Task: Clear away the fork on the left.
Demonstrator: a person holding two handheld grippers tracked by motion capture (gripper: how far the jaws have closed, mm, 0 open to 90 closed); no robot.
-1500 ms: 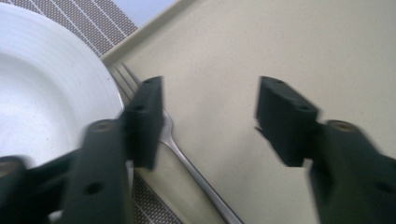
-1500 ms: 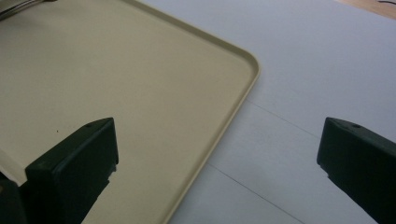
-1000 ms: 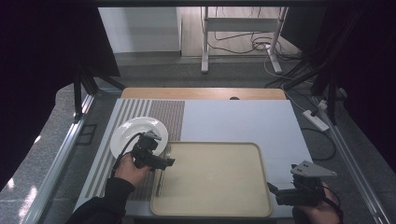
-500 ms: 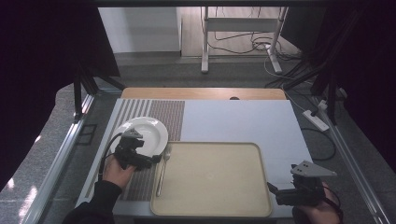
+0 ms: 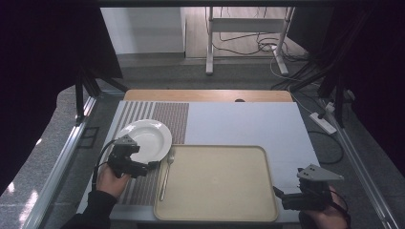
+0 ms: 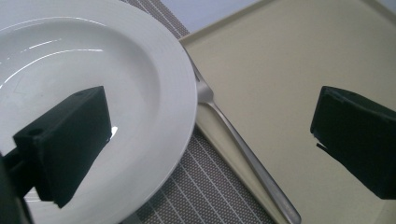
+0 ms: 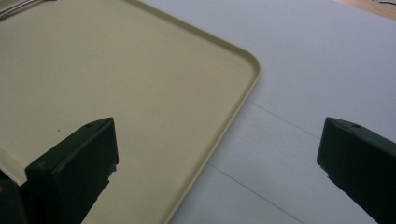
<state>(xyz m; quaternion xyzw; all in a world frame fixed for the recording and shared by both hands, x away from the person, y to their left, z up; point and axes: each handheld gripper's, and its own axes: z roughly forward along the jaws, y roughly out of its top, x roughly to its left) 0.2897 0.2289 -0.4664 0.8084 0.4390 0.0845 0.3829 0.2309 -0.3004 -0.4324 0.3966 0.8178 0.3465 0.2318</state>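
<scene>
A white plate [image 5: 145,138] rests on a striped placemat [image 5: 138,191] at the left. A metal fork [image 5: 166,171] lies along the left edge of a beige tray [image 5: 217,183], just right of the plate. My left gripper [image 5: 152,165] is open at the plate's near rim, pointing right toward the fork. In the left gripper view, one jaw hangs over the plate [image 6: 93,60] and the other over the tray [image 6: 289,56], with the fork [image 6: 243,154] lying between them untouched. My right gripper [image 5: 279,193] is open at the tray's near right corner [image 7: 116,70], holding nothing.
A white mat [image 5: 243,124] covers the table behind and right of the tray, also seen in the right gripper view [image 7: 303,70]. A wooden strip [image 5: 205,95] runs along the far edge. Metal rails flank both sides, and cables lie on the floor beyond.
My left gripper has drawn back to the left, away from the tray's edge and toward the plate, leaving the fork uncovered. The right gripper has not moved.
</scene>
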